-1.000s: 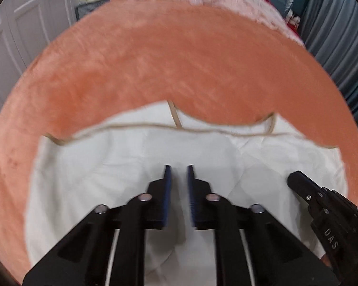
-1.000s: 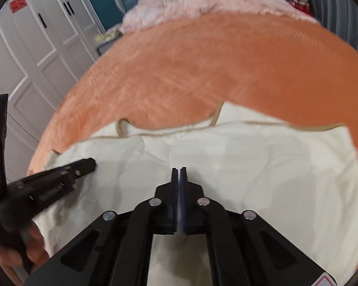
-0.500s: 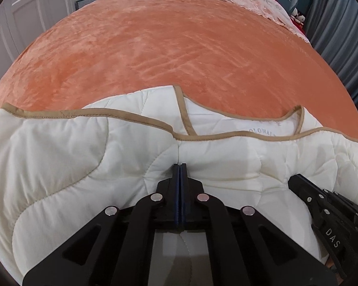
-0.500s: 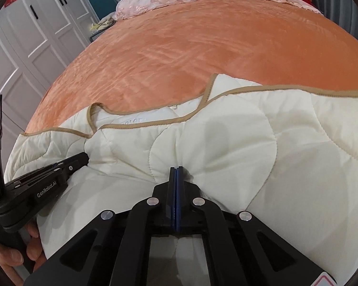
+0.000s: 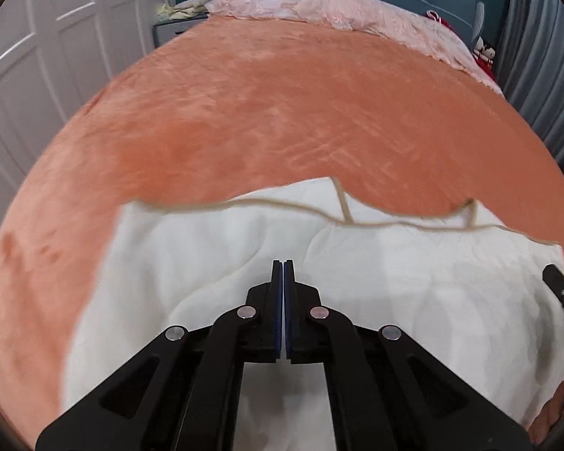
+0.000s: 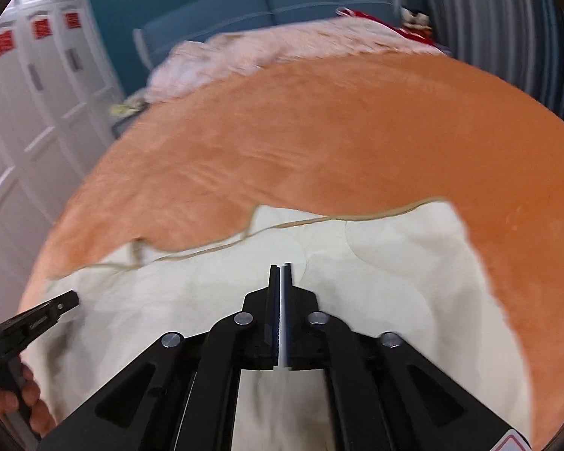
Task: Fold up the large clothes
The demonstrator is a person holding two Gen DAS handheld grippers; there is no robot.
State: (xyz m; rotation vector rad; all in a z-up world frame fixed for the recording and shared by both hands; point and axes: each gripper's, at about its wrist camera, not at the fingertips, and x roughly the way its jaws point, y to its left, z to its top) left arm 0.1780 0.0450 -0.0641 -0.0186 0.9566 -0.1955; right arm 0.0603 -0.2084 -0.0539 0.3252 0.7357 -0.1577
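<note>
From where I'm driving this, the cream quilted garment (image 5: 357, 263) with tan piping is spread on the near part of the orange plush bedspread (image 5: 282, 112), its trimmed edge running across the middle of both wrist views. My left gripper (image 5: 283, 263) has its fingers pressed together over the fabric, but I honestly can't tell if any cloth is pinched between them. Right gripper (image 6: 281, 266) is nearly together too, just a thin sliver of light between the pads, same story on whether it's got fabric. Each gripper pokes into the edge of the other's view. Pink bedding (image 5: 338, 3) is bunched at the far end, white wardrobe doors (image 6: 26, 112) off to the left.
</note>
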